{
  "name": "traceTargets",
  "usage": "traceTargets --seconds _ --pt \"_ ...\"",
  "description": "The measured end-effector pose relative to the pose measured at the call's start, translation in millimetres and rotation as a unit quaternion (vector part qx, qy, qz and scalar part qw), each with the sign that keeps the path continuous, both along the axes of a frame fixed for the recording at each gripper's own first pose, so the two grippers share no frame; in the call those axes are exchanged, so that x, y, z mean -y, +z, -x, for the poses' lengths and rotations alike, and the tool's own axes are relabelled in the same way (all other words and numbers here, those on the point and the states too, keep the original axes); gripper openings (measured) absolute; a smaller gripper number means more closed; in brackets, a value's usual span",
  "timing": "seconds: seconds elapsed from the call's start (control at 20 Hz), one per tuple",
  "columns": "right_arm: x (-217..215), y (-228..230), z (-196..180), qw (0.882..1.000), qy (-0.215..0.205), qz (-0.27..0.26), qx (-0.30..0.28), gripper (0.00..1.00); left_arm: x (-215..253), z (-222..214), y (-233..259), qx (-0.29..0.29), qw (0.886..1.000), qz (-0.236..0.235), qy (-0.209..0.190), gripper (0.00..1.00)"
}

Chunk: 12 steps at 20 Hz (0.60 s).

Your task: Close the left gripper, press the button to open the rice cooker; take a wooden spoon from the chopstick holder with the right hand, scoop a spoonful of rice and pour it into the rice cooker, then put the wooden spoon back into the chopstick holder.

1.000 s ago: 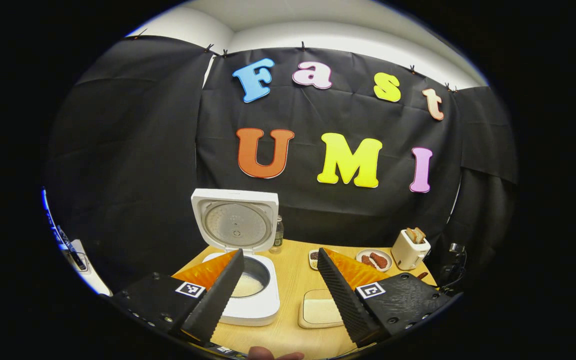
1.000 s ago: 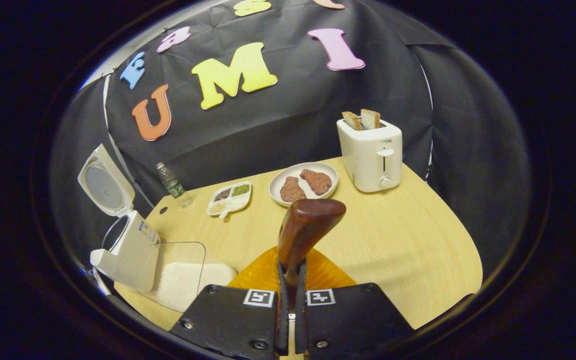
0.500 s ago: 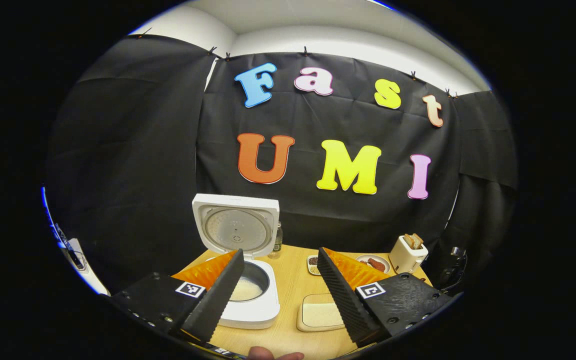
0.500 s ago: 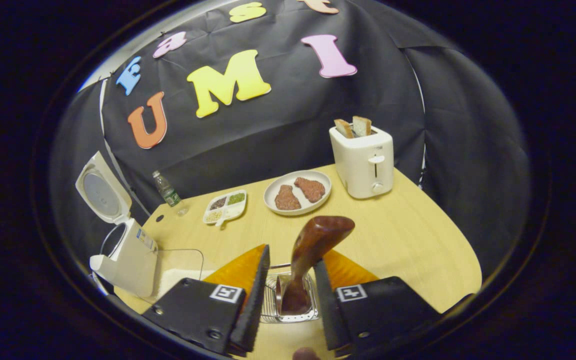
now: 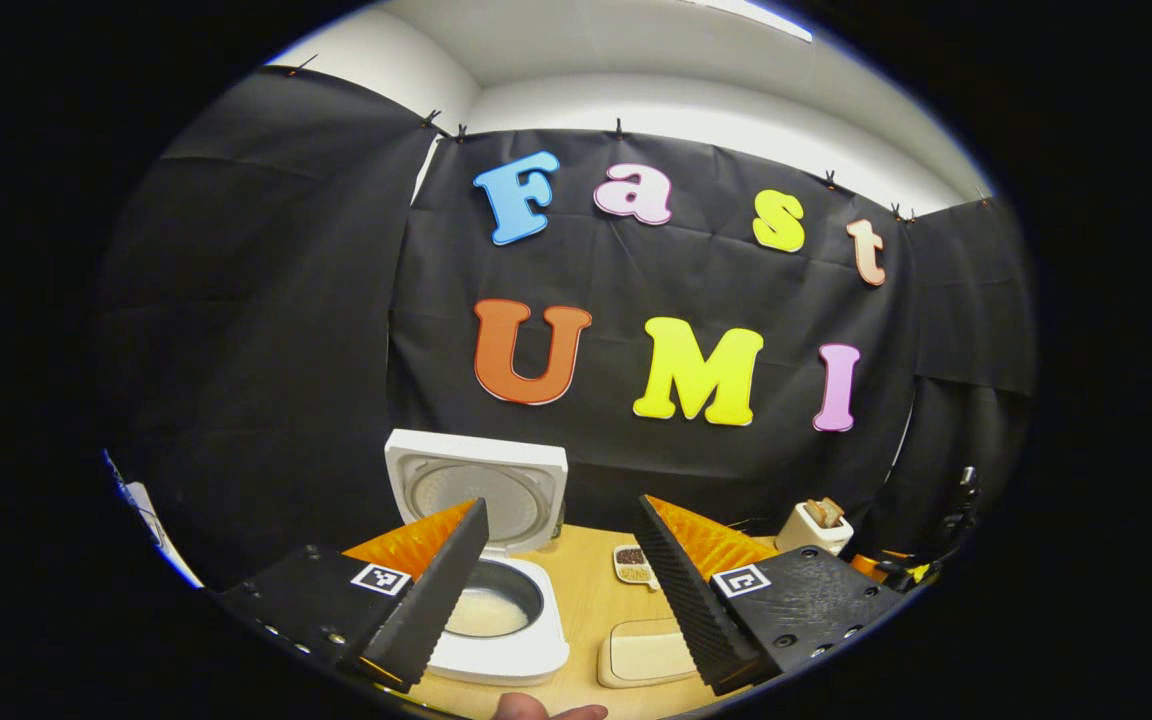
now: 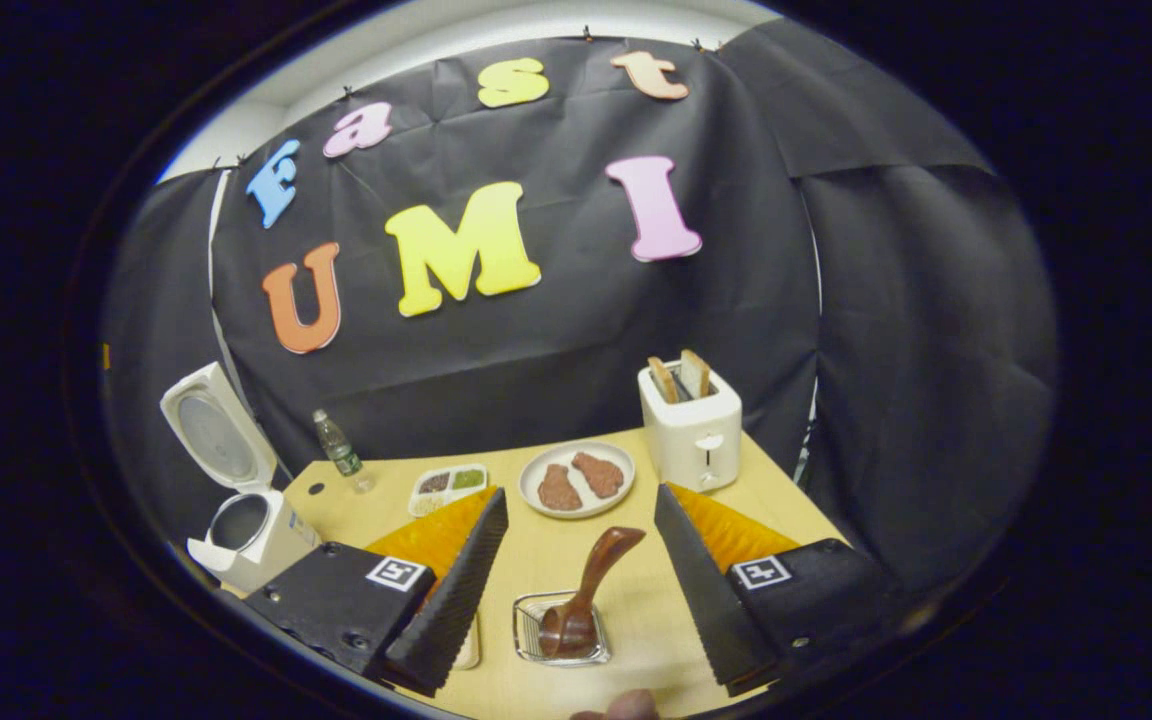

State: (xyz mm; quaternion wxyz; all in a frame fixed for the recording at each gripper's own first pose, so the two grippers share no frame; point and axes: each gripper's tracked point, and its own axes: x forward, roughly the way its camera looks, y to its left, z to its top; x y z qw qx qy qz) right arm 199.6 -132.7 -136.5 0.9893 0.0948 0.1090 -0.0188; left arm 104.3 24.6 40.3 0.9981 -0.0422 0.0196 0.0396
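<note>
Wooden spoon (image 6: 586, 590) stands bowl-down in the wire holder (image 6: 562, 629) near the bench's front edge, handle leaning right. At the left edge the cooker (image 5: 496, 620) sits with lid (image 5: 476, 492) raised and white rice in its pot; a shallow tray (image 5: 641, 652) of rice lies just beside it. The right gripper (image 6: 576, 590) is spread wide, empty, either side of the spoon without touching; a second ago it pinched the handle. The left gripper (image 5: 561, 575) stays spread, empty.
</note>
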Motion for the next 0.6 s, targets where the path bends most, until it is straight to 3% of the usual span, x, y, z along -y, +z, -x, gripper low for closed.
traceTargets --seconds 0.25,0.6 --pt "-3.4 68.2 31.8 0.998 -0.009 0.029 0.057 1.0 -39.6 -51.6 28.3 0.005 1.0 -0.016 0.021 0.94" --pt "8.7 101.5 77.1 0.994 -0.05 0.058 0.076 1.0 -93.8 -162.2 26.0 -0.034 0.999 -0.018 0.032 0.94"
